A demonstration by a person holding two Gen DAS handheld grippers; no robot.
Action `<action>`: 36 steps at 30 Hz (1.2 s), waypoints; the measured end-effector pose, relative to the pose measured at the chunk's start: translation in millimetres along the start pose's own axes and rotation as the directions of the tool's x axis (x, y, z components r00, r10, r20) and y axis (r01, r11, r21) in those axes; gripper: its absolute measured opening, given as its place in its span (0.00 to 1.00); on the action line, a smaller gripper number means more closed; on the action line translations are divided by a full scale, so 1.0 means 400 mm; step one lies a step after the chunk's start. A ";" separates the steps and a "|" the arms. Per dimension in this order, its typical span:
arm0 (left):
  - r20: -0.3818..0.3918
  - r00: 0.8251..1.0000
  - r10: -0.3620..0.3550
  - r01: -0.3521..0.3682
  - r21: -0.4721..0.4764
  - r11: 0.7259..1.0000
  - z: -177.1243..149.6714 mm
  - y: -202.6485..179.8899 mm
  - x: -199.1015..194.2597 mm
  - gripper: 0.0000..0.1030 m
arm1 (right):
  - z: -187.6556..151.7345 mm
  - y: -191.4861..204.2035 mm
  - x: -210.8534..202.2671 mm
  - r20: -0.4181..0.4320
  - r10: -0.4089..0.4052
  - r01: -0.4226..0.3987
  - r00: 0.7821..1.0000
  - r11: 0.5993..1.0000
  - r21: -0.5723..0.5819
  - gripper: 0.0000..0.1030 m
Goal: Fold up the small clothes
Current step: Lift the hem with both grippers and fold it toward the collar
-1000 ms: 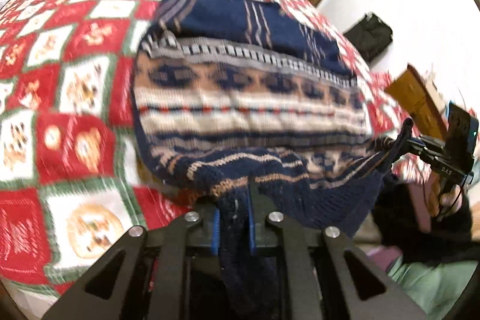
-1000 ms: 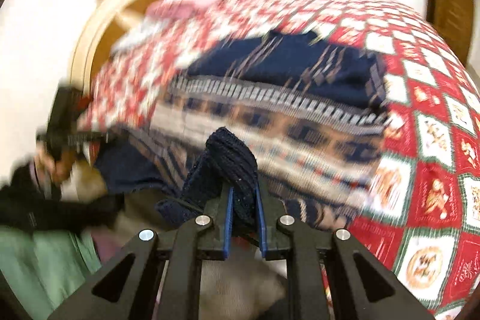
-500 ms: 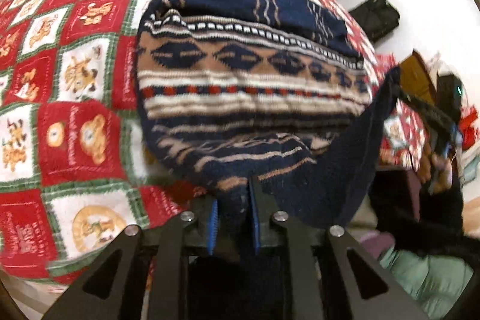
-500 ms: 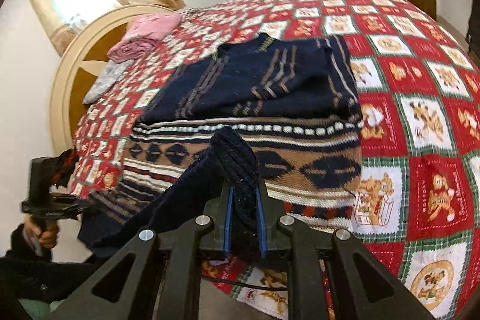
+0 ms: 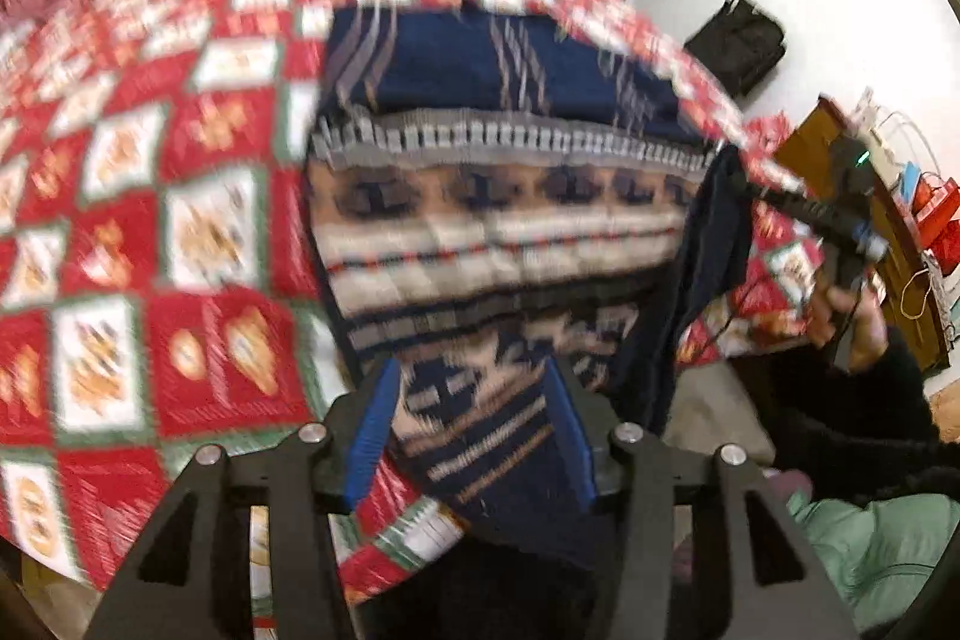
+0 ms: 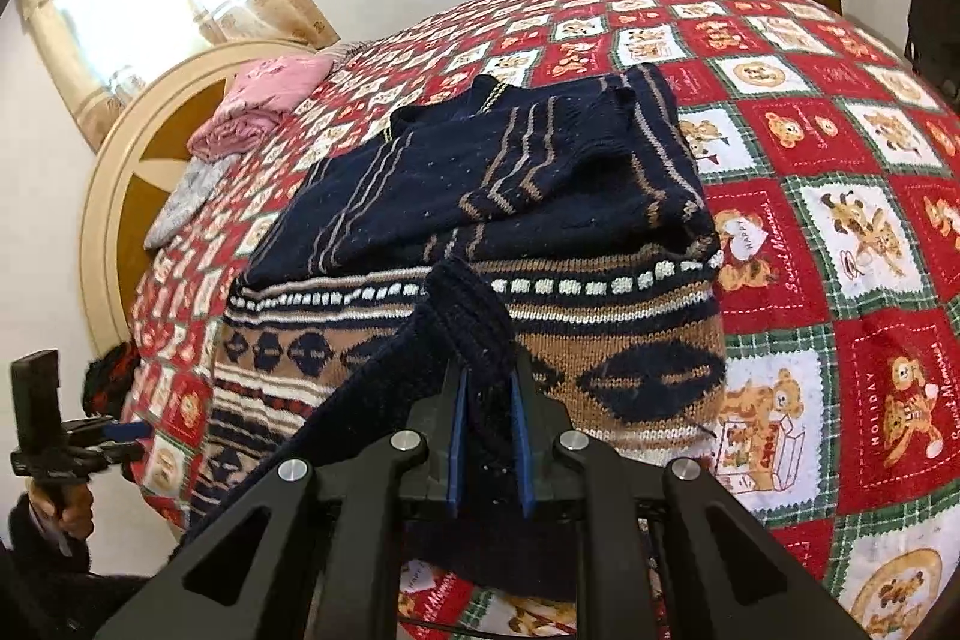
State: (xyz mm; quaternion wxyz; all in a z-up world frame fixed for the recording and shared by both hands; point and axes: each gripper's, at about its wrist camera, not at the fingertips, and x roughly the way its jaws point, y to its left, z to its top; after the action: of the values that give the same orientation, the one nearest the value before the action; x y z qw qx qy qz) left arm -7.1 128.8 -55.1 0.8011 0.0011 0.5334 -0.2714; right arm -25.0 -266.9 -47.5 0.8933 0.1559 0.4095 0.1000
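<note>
The navy patterned sweater (image 6: pixel 480 244) lies across the red teddy-bear quilt (image 6: pixel 840 196) on the bed, its plain dark upper part folded over on top and the tan, white and navy banded part toward the near edge. The right gripper (image 6: pixel 487 436) has its blue-lined jaws drawn narrow, clamped on a thick ribbed fold of the sweater's dark hem, which rises in a hump just above the fingertips. The left gripper (image 5: pixel 468 436) stands spread wide; the patterned hem lies between the blue pads (image 5: pixel 369 436), and I cannot tell whether they touch it, the view being blurred. In the left wrist view the right gripper (image 5: pixel 735 187) shows at the far corner with dark knit hanging from it. Pink folded cloth (image 6: pixel 264 106) sits near the headboard (image 6: pixel 114 208).
</note>
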 end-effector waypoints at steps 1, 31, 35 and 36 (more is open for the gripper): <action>-0.017 1.000 0.011 -0.011 -0.002 1.000 -0.009 -0.004 0.019 0.51 | -0.004 0.002 -0.001 -0.004 0.004 -0.004 1.000 1.000 0.002 0.14; -0.024 0.988 -0.154 0.149 -0.149 0.978 0.026 -0.024 0.018 0.15 | 0.048 -0.029 -0.050 0.065 0.054 -0.060 0.996 0.995 0.085 0.14; -0.075 0.985 -0.154 0.145 -0.110 0.983 0.002 -0.043 -0.012 0.15 | 0.041 -0.041 -0.028 0.050 0.058 -0.062 0.997 0.993 0.098 0.14; -0.064 0.989 -0.134 0.128 -0.093 0.987 -0.004 -0.042 -0.030 0.15 | 0.043 -0.046 -0.020 0.048 0.061 -0.066 0.997 0.991 0.113 0.14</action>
State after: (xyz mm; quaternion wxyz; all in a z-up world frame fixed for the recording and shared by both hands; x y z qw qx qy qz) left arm -19.0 120.3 -40.6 0.7617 -0.0598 0.5715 -0.2994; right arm -16.1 -290.0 -37.8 0.8881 0.2219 0.3895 0.1015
